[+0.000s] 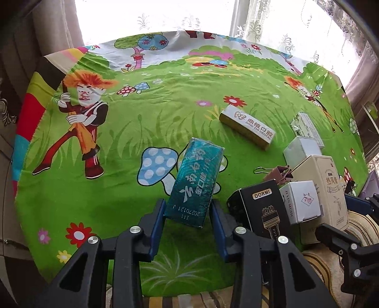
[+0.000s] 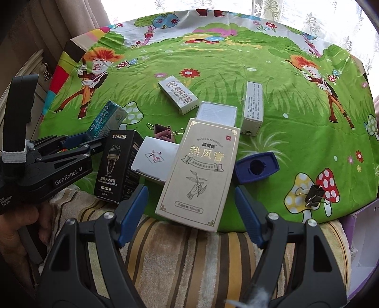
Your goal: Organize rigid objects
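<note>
The left gripper (image 1: 188, 208) clamped a teal box (image 1: 195, 184) above the green cloth (image 1: 142, 118); the right gripper (image 2: 191, 193) stood open around a beige box (image 2: 201, 170).

Cartoon-print green cloth (image 1: 165, 113) covers the table. Lace curtain (image 1: 189, 16) hangs at a bright window behind. Striped towel (image 2: 189, 255) lies under the cloth's near edge. Purple box (image 2: 362, 232) sits at right.

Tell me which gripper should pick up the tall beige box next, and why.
Right. The right gripper is open with its fingers either side of the tall beige box, nothing held. The left gripper is shut on the teal box, so it is occupied.
</note>
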Motion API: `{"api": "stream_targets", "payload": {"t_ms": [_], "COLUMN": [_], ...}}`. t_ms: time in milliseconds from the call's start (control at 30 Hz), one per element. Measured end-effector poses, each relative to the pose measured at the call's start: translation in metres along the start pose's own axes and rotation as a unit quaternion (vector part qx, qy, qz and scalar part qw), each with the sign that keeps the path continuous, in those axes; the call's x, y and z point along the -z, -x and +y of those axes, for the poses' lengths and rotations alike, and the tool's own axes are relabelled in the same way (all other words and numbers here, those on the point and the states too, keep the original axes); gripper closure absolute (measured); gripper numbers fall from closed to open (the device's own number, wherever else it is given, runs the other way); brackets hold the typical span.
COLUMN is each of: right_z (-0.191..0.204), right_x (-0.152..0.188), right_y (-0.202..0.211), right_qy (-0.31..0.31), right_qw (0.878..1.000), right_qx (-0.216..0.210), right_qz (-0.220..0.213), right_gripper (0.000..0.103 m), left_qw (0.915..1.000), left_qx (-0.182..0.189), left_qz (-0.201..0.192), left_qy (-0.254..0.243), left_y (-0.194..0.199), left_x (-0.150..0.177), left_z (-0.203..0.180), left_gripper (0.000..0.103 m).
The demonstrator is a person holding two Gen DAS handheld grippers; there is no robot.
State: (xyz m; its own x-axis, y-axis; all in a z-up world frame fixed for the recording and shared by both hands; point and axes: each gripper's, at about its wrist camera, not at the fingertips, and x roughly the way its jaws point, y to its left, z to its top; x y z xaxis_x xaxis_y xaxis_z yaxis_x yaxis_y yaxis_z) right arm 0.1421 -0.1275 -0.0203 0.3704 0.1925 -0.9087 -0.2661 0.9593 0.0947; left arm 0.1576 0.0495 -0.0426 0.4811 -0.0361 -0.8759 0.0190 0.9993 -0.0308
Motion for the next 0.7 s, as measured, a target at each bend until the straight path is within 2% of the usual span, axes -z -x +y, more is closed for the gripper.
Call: {"api": "stream_targets", "payload": {"t_ms": [33,133,267,567,700], "right_z": [-0.001,-0.005,-0.011,-0.027,-0.036], "right_x": [0.000,0.003,0.005,0.013,0.017], "right_y": [-0.002,-0.006,-0.002,0.019,0.032], "right_qy": [-0.002,-0.012,-0.024,-0.054,-0.065], "right_qw": [1.000,1.000,1.000,0.997,0.995], "right_qx": [0.000,-0.005,-0.013,-0.031,-0.041], "right_qz": [0.002,0.006,-0.005,-0.046,-0.071], "right_gripper": [0.025,0.040,0.044,0.048,0.048], "left_qw": [1.0000,0.9995,0.9981,0.9938,0.9924], "left_qx": [-0.004,-0.016,-0.030,-0.037,-0.021], "left_qz": [-0.005,-0.025,-0.048,-0.090,-0.100], "left_qy": [0.002,0.009,0.026,0.054,0.068], "left_y": [0.002,0.011,0.023,0.052,0.064], "left_x": [0.000,0.000,0.000,0.001,0.003], "left_z": [0.000,0.003,0.006,0.006,0.004], "left_gripper": [0.064,0.064,0.064,0.064,0.064]}}
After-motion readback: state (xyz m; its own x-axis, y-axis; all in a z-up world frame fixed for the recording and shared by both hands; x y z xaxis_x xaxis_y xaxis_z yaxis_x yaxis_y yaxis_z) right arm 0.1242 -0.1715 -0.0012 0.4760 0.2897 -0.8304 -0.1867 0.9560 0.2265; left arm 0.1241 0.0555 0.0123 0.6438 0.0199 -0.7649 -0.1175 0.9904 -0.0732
